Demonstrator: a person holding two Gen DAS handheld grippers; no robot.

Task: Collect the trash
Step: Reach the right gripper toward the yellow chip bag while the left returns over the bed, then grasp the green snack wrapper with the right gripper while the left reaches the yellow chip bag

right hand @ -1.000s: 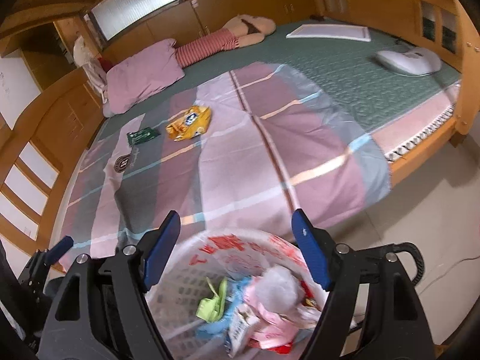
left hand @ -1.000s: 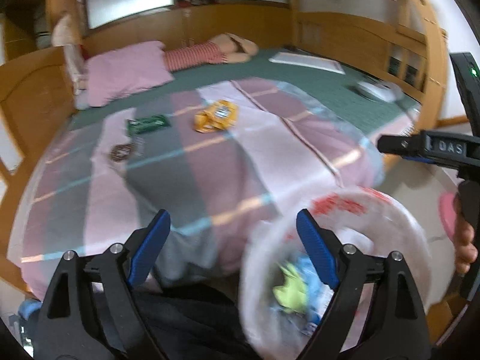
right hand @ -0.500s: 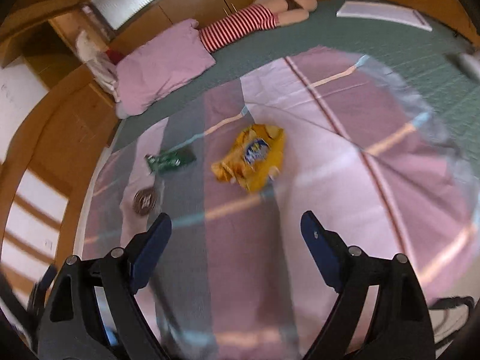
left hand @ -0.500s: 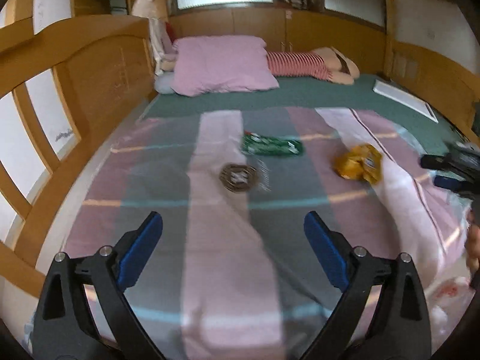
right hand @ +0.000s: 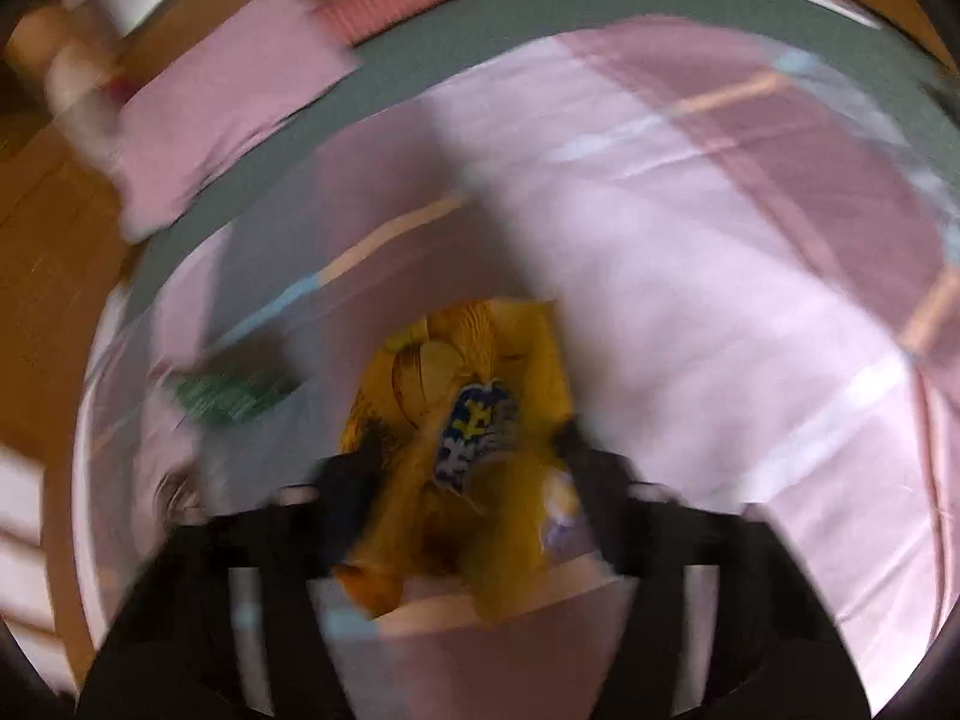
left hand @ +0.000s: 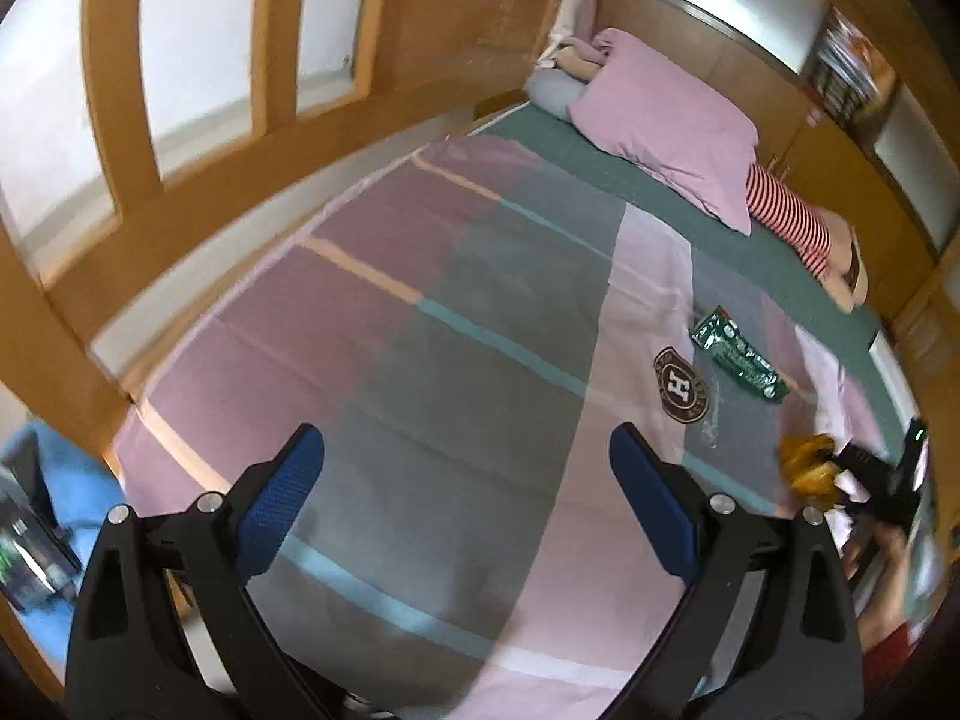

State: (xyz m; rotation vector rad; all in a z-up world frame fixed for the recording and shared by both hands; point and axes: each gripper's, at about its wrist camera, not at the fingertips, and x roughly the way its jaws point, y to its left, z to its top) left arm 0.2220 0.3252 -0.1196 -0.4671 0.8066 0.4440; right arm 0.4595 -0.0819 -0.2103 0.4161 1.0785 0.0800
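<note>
Reaching over the bed, the right tongs frame the yellow bag, which lies crumpled on the pink stripe of the quilt. The right view is badly blurred, so I cannot tell whether the jaws have closed on the bag or only straddle it; the bag sits between them. In the left view the same bag shows at 3 o'clock with the right tongs' black body against it.

The left tongs hang spread wide over the quilt's near edge, holding nothing.

Two pieces of trash are left on the bed as far as the pictures show: the yellow bag and a green wrapper, which lies flat at about 2 o'clock in the left view, just beyond the quilt's round badge. No bin shows in either view now. By my reading, the task is in a pick-up step on the yellow bag, with the green wrapper untouched and both pieces not yet binned.
</note>
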